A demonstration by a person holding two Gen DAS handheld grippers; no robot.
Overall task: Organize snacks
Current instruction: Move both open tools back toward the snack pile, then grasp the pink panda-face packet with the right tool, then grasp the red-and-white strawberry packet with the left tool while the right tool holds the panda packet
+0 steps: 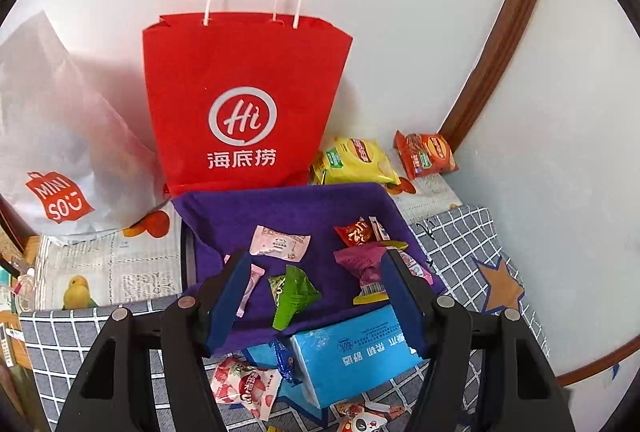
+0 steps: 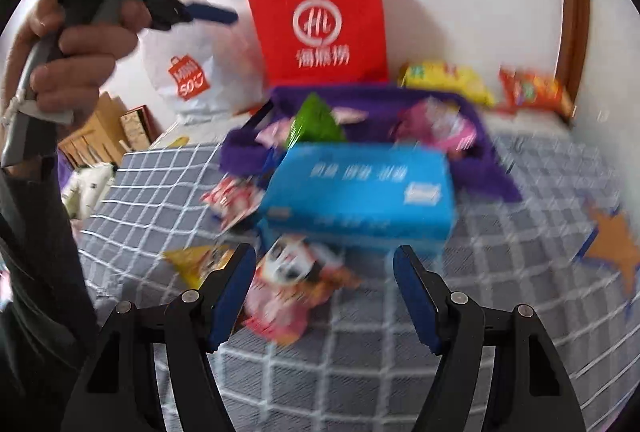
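Grey checked cloth [image 2: 360, 372] over the table, white wall behind, red bag [image 1: 244, 104] upright. Left claw [image 1: 316, 296] wide open, empty, above green snack [image 1: 294, 296] on purple towel [image 1: 280, 208]. Right claw [image 2: 324, 292] wide open, empty, over panda snack [image 2: 296, 280].

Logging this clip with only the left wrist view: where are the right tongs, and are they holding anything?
Observer: The right tongs are open and empty. They point at the checked cloth in front of the blue tissue pack.
Operator: What lies nearest them?
Observer: A panda-print packet shows between the fingers, close beside the left one. The picture is blurred, so I cannot tell whether they touch.
Operator: Anything else there outside my frame?
Observer: A yellow packet lies on the cloth just left of the panda one.
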